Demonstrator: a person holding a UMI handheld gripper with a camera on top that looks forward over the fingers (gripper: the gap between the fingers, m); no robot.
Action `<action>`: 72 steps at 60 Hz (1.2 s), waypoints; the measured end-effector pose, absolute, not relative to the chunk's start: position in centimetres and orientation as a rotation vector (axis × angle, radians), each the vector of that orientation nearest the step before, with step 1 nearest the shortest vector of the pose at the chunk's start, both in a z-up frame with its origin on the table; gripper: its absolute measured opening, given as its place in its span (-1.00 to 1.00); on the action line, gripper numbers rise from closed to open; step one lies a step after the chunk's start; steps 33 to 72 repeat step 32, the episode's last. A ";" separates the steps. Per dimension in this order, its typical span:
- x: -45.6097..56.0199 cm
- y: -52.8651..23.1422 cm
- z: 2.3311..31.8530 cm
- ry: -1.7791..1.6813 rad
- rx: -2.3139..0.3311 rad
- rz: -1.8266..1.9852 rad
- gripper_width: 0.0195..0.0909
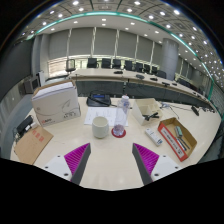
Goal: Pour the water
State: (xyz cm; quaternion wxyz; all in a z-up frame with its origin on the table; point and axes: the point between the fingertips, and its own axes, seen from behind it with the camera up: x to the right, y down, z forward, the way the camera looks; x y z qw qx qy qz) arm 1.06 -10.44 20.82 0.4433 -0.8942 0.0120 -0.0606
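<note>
Two tongs (111, 160) fingers apart; white cup (100, 127) beyond.

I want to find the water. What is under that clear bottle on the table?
The clear bottle stands on a small red coaster, beside a white cup. The bottle hides the coaster's middle. The tool hangs open, short of both.

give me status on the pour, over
Hand-held gripper open, empty. White cup and water bottle stand on the table beyond the fingers, untouched. Path ahead clear.
</note>
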 end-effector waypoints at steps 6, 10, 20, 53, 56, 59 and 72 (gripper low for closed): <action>-2.2 -14.4 21.9 0.022 -2.232 -0.139 0.85; -4.4 -16.4 22.7 0.005 -2.232 -0.122 0.85; -7.5 -19.3 24.0 -0.031 -2.221 -0.102 0.86; -8.8 -20.3 24.9 -0.053 -2.203 -0.112 0.86; -8.8 -20.3 24.9 -0.053 -2.203 -0.112 0.86; -8.8 -20.3 24.9 -0.053 -2.203 -0.112 0.86; -8.8 -20.3 24.9 -0.053 -2.203 -0.112 0.86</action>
